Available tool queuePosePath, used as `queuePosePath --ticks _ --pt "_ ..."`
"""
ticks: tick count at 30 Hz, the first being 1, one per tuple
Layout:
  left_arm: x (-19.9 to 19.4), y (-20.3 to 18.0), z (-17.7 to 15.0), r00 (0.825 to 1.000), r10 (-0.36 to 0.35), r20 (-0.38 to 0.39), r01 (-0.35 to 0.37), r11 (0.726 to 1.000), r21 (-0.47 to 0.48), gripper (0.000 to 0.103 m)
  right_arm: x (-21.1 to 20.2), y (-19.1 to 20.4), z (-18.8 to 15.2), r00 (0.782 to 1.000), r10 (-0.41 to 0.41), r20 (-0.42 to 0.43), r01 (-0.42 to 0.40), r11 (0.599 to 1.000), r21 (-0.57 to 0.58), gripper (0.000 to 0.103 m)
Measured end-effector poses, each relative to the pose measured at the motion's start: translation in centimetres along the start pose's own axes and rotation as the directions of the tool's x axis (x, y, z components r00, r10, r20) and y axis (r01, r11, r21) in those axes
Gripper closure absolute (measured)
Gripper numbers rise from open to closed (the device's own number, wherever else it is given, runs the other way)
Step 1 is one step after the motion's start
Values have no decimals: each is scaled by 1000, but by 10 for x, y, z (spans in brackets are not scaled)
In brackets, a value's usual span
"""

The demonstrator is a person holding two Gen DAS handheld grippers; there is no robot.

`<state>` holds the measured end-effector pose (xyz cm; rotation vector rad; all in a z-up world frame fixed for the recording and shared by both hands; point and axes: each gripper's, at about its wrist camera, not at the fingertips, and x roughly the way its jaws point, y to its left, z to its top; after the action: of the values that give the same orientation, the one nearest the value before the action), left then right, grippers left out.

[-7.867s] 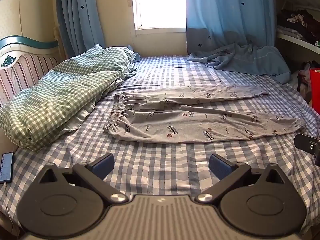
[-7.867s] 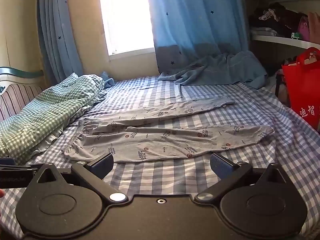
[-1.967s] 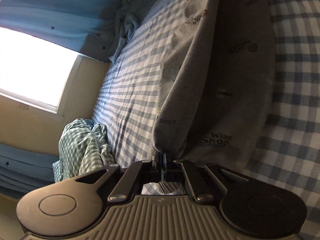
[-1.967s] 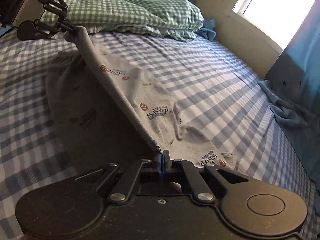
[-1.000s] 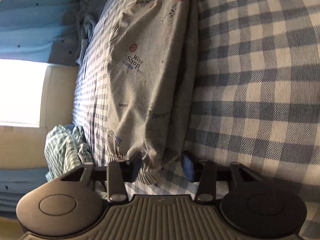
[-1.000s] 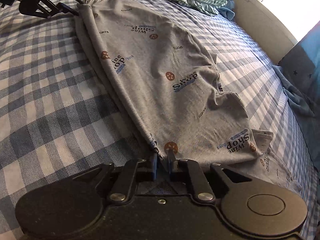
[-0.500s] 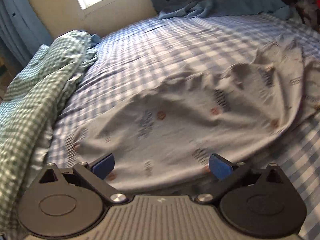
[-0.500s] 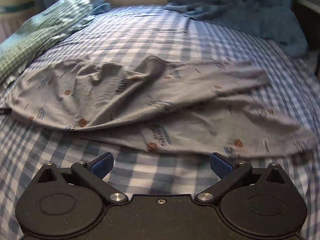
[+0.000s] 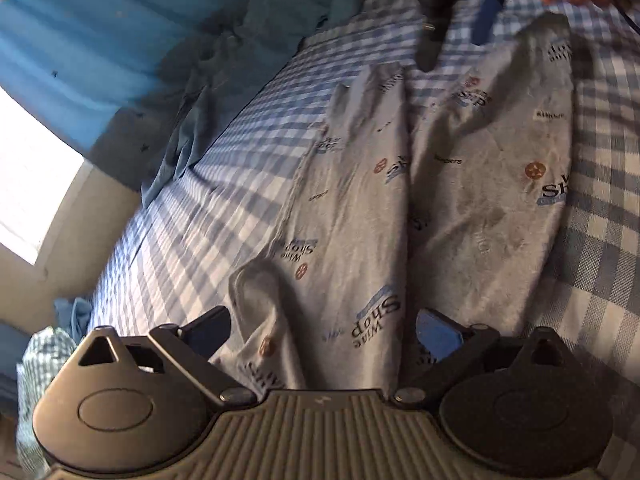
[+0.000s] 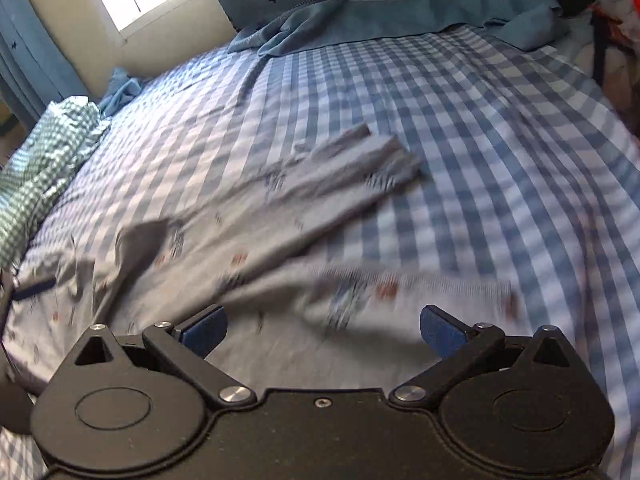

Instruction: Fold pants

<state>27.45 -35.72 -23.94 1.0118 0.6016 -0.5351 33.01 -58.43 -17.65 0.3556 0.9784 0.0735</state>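
Left wrist view: my left hand-held gripper (image 9: 322, 328), jaws wide and empty, sits over the waist end of the grey printed pants (image 9: 360, 216); their long axis runs straight ahead across the checked bed (image 9: 600, 240).

Right wrist view: my right hand-held gripper (image 10: 322, 330), also wide, hangs above the leg end; the pants (image 10: 280, 240) stretch leftward.

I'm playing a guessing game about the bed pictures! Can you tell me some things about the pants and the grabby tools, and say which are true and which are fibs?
1. The left tool is open. True.
2. The right tool is pinching the grey pants. False: it is open, holding nothing.
3. The pants lie on a blue checked sheet. True.
4. The pants are plain, with no pictures. False: they have printed words and small round badges.
5. A green checked blanket lies at the bed's edge. True.
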Motion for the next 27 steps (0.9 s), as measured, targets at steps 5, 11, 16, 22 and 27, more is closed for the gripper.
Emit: queuePosePath --ticks 5,11,16,22,27 --pt "21 -21 16 996 11 -85 -3 995 96 76 43 -38 49 995 98 -19 -95 988 125 19" --pt "17 1 21 989 -73 -128 65 996 -63 101 79 -74 63 992 119 53 -130 927 352 42" --pt "9 24 21 983 -108 -152 84 985 -153 102 84 -100 55 982 117 148 -176 845 504 68" --pt "2 43 25 985 -89 -150 57 977 -208 102 73 -102 56 987 74 146 -140 843 519 103" --pt "-21 65 31 993 -40 -110 11 966 -259 102 27 -68 84 978 85 190 -150 921 360 103"
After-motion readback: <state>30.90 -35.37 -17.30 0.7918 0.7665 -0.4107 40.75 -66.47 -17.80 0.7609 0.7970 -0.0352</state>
